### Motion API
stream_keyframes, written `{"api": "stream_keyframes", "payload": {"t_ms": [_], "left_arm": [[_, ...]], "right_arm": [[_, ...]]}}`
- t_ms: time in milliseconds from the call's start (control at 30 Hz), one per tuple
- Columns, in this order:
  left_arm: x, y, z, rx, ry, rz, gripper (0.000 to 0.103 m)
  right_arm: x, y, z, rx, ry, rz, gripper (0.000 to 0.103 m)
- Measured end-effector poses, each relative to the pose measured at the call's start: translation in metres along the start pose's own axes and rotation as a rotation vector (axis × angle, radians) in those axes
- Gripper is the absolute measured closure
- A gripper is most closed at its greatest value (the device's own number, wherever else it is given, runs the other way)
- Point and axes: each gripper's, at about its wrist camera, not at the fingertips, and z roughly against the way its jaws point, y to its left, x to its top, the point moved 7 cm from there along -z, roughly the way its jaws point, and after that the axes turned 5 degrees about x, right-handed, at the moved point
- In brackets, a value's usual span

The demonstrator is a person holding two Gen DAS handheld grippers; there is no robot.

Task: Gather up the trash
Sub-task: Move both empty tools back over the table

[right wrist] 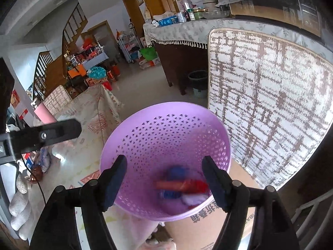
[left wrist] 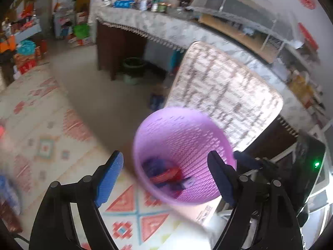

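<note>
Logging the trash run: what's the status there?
Left hand-held gripper open, empty. Right hand-held gripper open, empty. Purple basket holds red and blue wrappers. Nothing blocking it.

Two black two-finger tools, each with curved black arms and round grey pivot pins at the joints. Left tool (left wrist: 164, 175): bright blue ribbed pads (left wrist: 110, 177) on the inner faces of black fingers. Right tool (right wrist: 164, 183): darker navy pads (right wrist: 113, 185), likewise ribbed. On the left tool's black housing, seen from the right wrist, a small silver screw (right wrist: 43, 135).
</note>
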Motion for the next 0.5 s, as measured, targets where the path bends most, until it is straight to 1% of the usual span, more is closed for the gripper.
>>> {"api": "stream_keyframes", "payload": {"t_ms": [33,133,200,267,300,333,367,400,467,500], "left_arm": [[-0.004,0.004,0.005,0.014,-0.001,0.003,0.021],[-0.022,0.017,0.027,0.076,-0.044,0.004,0.021],[-0.036,0.028,0.046,0.135,-0.074,-0.003,0.021],[-0.05,0.039,0.066,0.167,-0.113,0.001,0.021],[-0.056,0.045,0.076,0.196,-0.132,0.006,0.021],[-0.06,0.051,0.083,0.219,-0.146,0.009,0.021],[-0.069,0.062,0.097,0.274,-0.176,0.011,0.021],[-0.076,0.072,0.107,0.319,-0.196,0.017,0.021],[-0.092,0.093,0.126,0.384,-0.215,0.052,0.021],[-0.099,0.102,0.133,0.394,-0.215,0.07,0.021]], "right_arm": [[-0.002,0.002,0.001,0.003,-0.001,0.0,0.025],[-0.008,0.012,0.007,0.012,-0.01,0.014,0.025],[-0.01,0.024,0.013,0.003,-0.032,0.041,0.025],[-0.012,0.036,0.02,0.001,-0.061,0.063,0.024],[-0.013,0.045,0.024,0.016,-0.08,0.065,0.019],[-0.015,0.054,0.027,0.048,-0.094,0.059,0.016],[-0.017,0.061,0.028,0.077,-0.097,0.051,0.011],[-0.02,0.07,0.028,0.103,-0.092,0.048,0.011],[-0.03,0.093,0.024,0.141,-0.057,0.072,0.011],[-0.036,0.107,0.021,0.154,-0.038,0.09,0.011]]}}
